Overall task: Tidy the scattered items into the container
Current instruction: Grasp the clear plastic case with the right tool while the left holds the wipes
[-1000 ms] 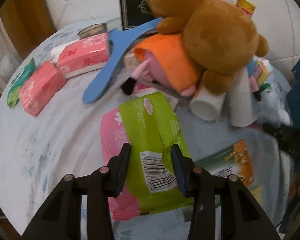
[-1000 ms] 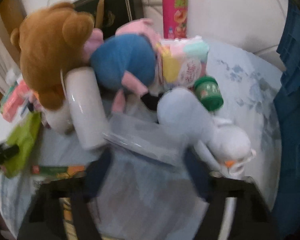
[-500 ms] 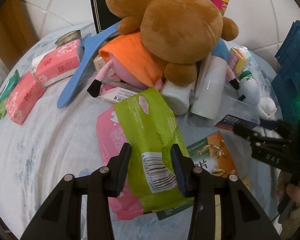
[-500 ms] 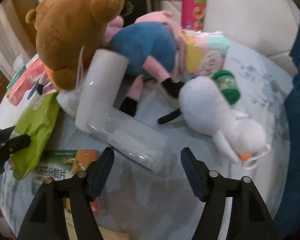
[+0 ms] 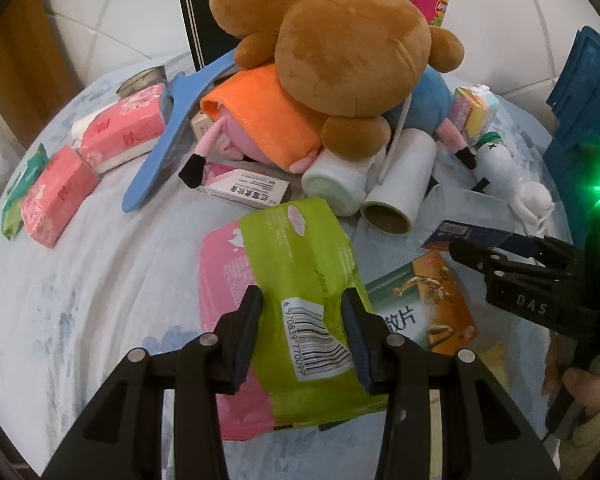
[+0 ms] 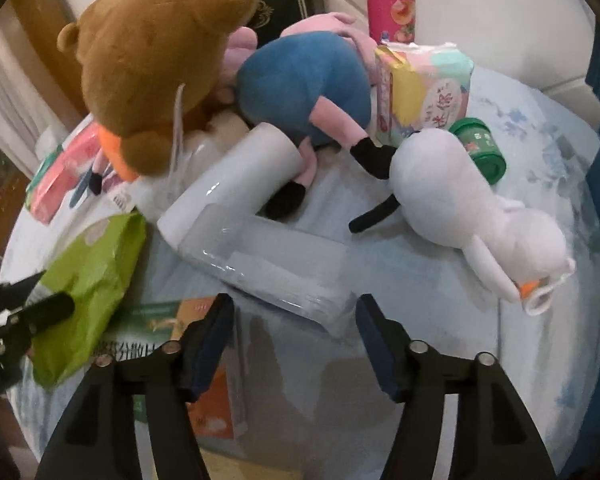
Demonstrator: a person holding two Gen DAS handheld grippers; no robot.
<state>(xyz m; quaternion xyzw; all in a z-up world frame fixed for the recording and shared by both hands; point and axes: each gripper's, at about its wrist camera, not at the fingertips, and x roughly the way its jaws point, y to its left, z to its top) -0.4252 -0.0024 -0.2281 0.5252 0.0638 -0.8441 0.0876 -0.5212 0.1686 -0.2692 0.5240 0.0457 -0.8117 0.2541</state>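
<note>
Fingers of the left gripper [image 5: 302, 316] pinch the green packet [image 5: 300, 280], which overlaps a pink packet [image 5: 224, 280] on the blue-patterned table [image 5: 80, 280]. Spread wide, the right gripper [image 6: 296, 330] hovers at the near end of a clear plastic box [image 6: 268, 264]. Beyond lie a white roll [image 6: 228, 188] and a brown teddy bear [image 5: 340, 40]; the blue crate [image 5: 588, 92] stands at the table's right edge.

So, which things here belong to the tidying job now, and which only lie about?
In hand now:
- left gripper, shut on the green plastic packet
- right gripper, open before the clear plastic box
- blue plastic crate

Lying about for now:
- brown plush bear
- white plush goose
- pink tissue packs
</note>
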